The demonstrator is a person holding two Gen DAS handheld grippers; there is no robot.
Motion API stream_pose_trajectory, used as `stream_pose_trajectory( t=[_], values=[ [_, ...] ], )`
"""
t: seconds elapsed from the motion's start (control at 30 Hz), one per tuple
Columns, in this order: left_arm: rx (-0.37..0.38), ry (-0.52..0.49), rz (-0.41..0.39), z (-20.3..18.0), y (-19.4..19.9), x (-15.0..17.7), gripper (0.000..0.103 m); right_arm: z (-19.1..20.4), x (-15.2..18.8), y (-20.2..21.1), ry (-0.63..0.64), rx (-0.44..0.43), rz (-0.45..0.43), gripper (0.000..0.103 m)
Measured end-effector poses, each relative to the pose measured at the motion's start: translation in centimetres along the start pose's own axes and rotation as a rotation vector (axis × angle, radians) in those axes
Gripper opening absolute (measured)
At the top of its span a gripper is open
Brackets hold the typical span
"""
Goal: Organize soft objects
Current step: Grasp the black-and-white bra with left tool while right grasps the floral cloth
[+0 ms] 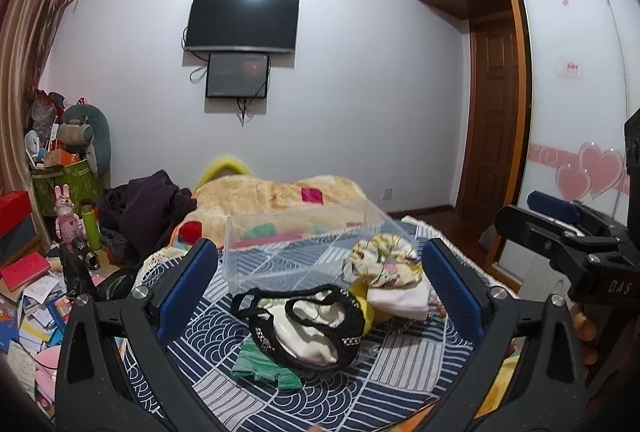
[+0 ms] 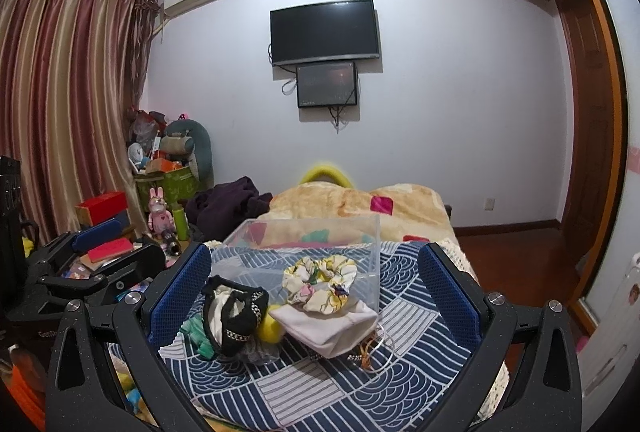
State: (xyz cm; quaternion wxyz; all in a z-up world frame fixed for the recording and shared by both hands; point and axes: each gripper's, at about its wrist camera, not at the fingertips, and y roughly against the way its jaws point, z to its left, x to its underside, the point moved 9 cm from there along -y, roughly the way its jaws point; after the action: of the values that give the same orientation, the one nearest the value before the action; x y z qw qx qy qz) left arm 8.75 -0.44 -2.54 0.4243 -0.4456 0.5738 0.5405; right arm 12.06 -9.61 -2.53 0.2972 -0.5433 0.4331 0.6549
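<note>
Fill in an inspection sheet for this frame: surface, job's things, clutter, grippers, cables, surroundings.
Surface: bed with a navy-and-white patterned cover; a beige plush blanket lies beyond it.
Job's things: clear plastic box, nothing seen inside; floral scrunchie lies against its front wall; black-and-white fabric piece, white cloth, green cloth and a yellow item are piled in front.
Clutter: thin metal rings beside the white cloth; dark clothes and heaped books and toys to the left.
Grippers: left gripper open, holding nothing; right gripper open, holding nothing.
Cables: wires hang under the wall screens.
Surroundings: wall TV, curtains, wardrobe.
</note>
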Motion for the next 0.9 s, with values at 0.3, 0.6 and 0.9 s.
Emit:
stream_pose_trajectory(
  t=[0.3, 0.6, 0.9],
  values=[
    [-0.018, 0.01, 0.141, 1.1, -4.5, 3.2, 0.092, -2.1, 2.6, -2.8, -0.035, -0.001, 0.103, 0.102],
    [-0.029, 0.097, 0.272, 4.8, -8.6, 6.7, 0.073, -3.4, 4.4, -5.2, -0.089, -0.034, 0.195, 0.086],
    [-0.031, 0.152, 0.348, 7.3, -11.5, 9.2, 0.062, -2.9, 4.7, -8.1, -0.098, -0.06, 0.252, 0.071]
  ],
)
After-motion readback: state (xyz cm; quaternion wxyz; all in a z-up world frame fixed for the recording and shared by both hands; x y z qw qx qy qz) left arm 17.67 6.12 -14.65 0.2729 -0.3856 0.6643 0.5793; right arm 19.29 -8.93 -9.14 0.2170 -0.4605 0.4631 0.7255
